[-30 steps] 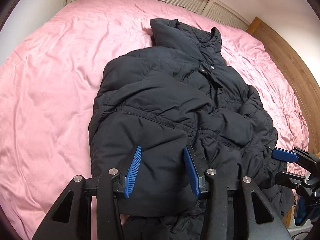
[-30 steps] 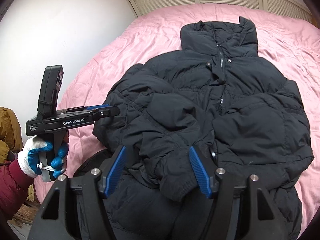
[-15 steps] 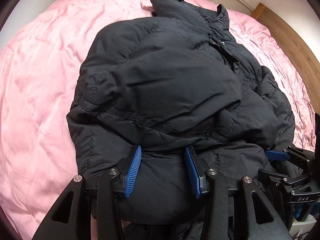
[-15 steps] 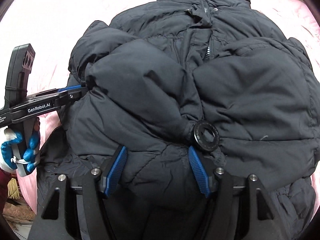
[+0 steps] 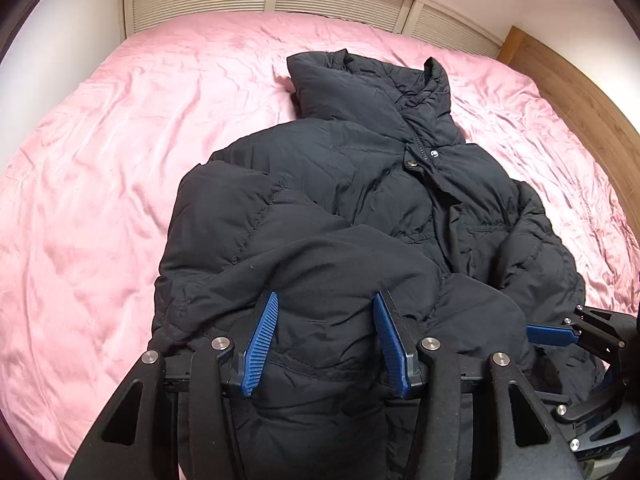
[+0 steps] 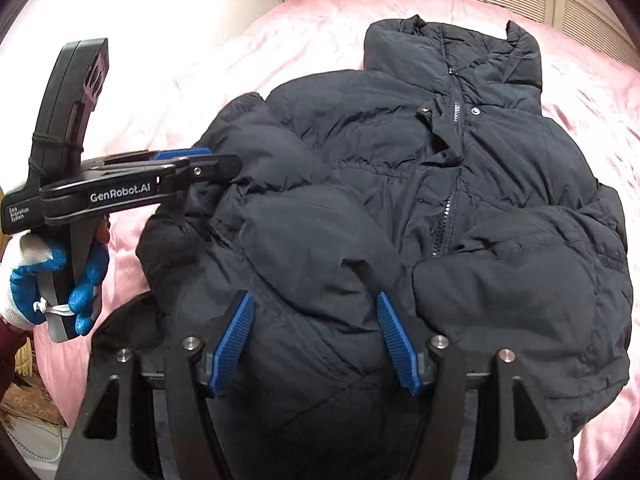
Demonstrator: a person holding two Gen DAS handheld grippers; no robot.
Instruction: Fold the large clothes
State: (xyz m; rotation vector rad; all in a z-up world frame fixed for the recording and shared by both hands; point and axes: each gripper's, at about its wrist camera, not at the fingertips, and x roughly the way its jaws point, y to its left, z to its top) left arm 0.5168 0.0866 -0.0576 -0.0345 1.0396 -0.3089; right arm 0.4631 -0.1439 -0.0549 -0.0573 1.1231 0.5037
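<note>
Left gripper [image 5: 326, 334], its 2 ribbed blue pads straddling a puffed fold of the black quilted down jacket [image 5: 360, 208], has jaws opening; whether the pads press the fabric I cannot tell. Right gripper [image 6: 316, 336] likewise brackets a bulging fold, grip unclear. Spread collar-away on the wrinkled pink bedsheet [image 5: 120, 140], the jacket has both sleeves folded inward. A blue-and-white gloved hand [image 6: 52, 280] holds the left tool.

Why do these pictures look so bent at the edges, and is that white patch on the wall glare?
Both views are fisheye, so the bed bulges and dark corners ring each picture. In the right wrist view the wall at upper left is blown out to white, likely overexposure. In the left wrist view the light is even and the jacket is sharp, though its black cloth hides detail in the folds.
</note>
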